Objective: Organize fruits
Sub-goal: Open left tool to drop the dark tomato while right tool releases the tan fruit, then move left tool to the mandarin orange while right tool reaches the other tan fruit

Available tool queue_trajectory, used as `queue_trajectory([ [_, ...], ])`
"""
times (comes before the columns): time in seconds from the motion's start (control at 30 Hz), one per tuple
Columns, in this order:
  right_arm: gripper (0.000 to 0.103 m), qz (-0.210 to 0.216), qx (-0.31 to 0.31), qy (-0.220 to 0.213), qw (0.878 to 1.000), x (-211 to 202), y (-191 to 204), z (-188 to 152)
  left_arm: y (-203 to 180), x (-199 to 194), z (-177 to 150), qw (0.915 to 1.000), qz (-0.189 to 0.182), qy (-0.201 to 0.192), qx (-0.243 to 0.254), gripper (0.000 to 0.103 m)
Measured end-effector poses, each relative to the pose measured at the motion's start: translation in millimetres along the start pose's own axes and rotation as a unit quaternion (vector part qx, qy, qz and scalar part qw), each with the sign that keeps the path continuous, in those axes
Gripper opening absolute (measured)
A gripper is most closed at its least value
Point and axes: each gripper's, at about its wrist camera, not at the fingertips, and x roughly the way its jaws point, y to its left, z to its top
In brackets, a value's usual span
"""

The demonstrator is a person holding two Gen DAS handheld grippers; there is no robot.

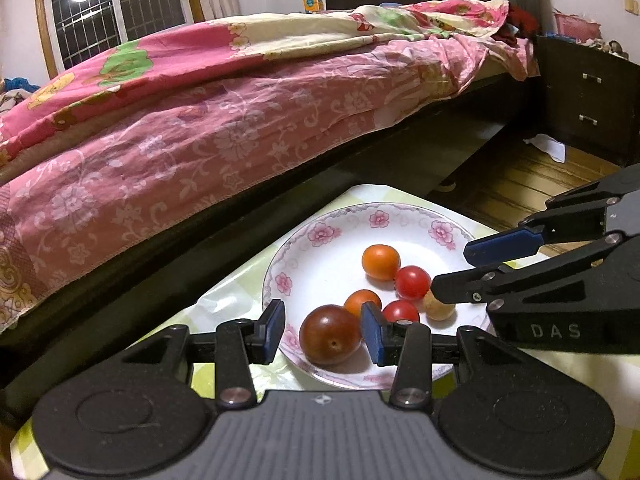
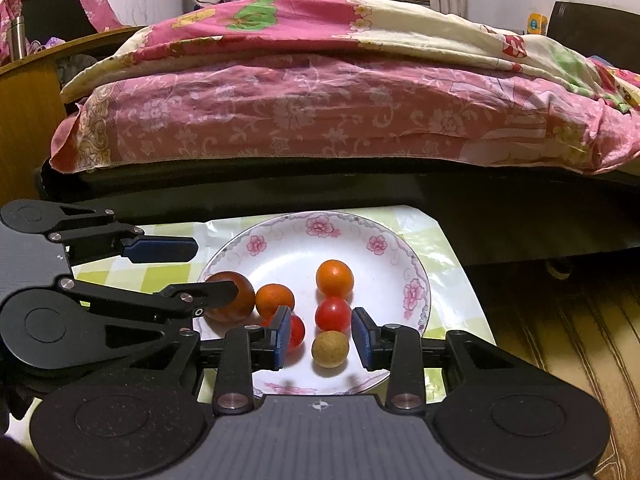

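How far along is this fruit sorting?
It looks nearly done: six fruits lie on the plate, none visible on the tablecloth. Nothing is in hand: the right gripper stands open around the tan fruit, the left gripper open around the dark fruit. What is left I cannot tell.

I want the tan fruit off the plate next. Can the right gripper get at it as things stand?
Probably yes. The right gripper is open with the tan fruit sitting between its fingers, untouched. A red tomato lies just behind it and another by the left finger, but neither blocks a close.
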Motion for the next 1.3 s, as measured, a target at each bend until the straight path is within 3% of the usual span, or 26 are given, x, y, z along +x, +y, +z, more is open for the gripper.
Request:
queue_trajectory([
  [0.27, 0.032, 0.009, 0.005, 0.005, 1.0, -14, 6, -6, 8, -25, -14, 0.9999, 0.001, 0.009, -0.012, 0.049],
  [0.67, 0.033, 0.072, -0.027, 0.048, 0.996, -39, 58, -34, 27, -72, -60, 0.9973, -0.012, 0.049, -0.053, 0.05],
  [0.87, 0.036, 0.079, -0.024, 0.074, 0.994, -36, 69, -50, 29, -70, -77, 0.9957, -0.022, 0.064, -0.063, 0.05],
  [1.3, 0.034, 0.1, -0.056, 0.099, 0.989, -9, 83, -62, 33, -55, -77, 0.9947, -0.038, 0.068, -0.067, 0.051],
])
